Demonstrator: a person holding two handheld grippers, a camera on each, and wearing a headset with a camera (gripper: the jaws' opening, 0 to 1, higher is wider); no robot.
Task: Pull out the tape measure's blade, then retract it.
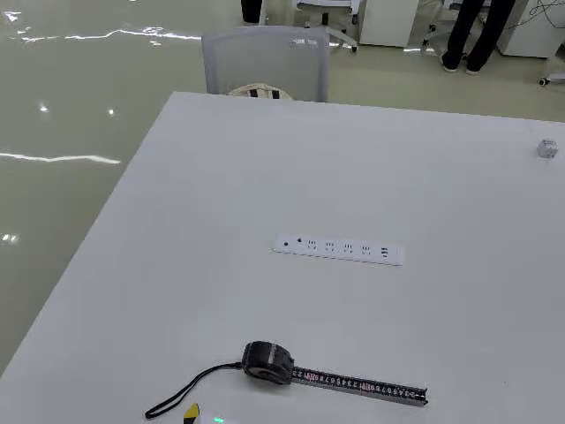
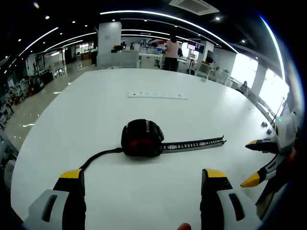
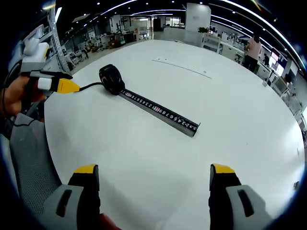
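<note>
Tape measure (image 1: 267, 362) lies flat on the white bench (image 1: 221, 221), on the person's side of the power strip (image 1: 338, 249); well apart from the strip, near the bench's front edge; black case, blade (image 1: 362, 386) already out and lying roughly parallel to the strip; blade tip ends about level with the strip's right end in the head view; black wrist strap (image 1: 190, 389) trails the other way, out past the strip's left end.

Left tool (image 2: 142, 175): jaws wide apart, nothing between them; farther from the strip than the case and pointed straight at it, not touching. Right tool (image 3: 154, 168): jaws wide too, holding nothing; also on the side of the blade away from the strip, looking across the blade, clear of it; in the left gripper view it sits out past the blade tip, yellow tips spread.

Progress, judged from how things lie: pull-out half looks done, since a good length of numbered blade lies exposed with nothing holding it, so the lock is probably on; cannot tell if more length is wanted. Retract is all left; it likely needs one tool to pin the case and something to free the lock; neither tool has contact yet.
</note>
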